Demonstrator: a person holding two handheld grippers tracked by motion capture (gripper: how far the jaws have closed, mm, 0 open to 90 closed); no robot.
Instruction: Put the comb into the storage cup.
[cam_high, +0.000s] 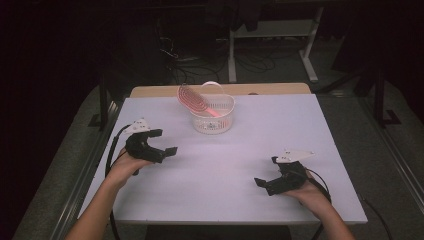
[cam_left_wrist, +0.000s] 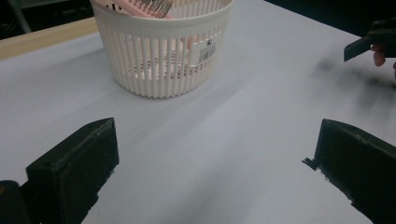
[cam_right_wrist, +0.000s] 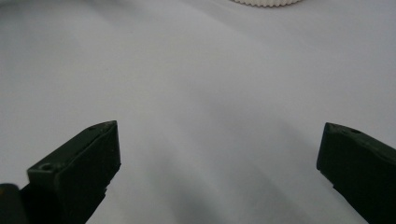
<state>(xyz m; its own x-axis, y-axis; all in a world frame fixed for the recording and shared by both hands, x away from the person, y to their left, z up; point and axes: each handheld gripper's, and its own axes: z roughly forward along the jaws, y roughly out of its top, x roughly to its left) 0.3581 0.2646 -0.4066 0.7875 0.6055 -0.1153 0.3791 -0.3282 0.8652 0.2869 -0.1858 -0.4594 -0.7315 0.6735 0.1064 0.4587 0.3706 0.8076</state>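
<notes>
Centrally, toward the far edge of the white table (cam_high: 225, 165), stands a white slatted basket (cam_high: 213, 117), and a pink hairbrush (cam_high: 192, 100) leans inside it, its round head sticking up over the rim on the left and its handle slanting down into the basket. A thin loop handle arches over the basket's back rim. In the left gripper view the basket (cam_left_wrist: 163, 51) sits straight ahead beyond the jaws, a small barcode label on its wall, with the brush's bristles (cam_left_wrist: 152, 5) just showing at the top.

The left gripper (cam_high: 162, 142) rests near the table's left side, held in the person's left hand (cam_high: 125, 167), well apart from the basket; its jaws are spread wide with nothing between them. The right gripper (cam_high: 265, 172) sits near the front right of the table in the person's right hand (cam_high: 312, 192), farther from the basket, its jaws likewise spread wide over bare tabletop. A strip of wooden surface (cam_high: 150, 91) shows behind the white top
</notes>
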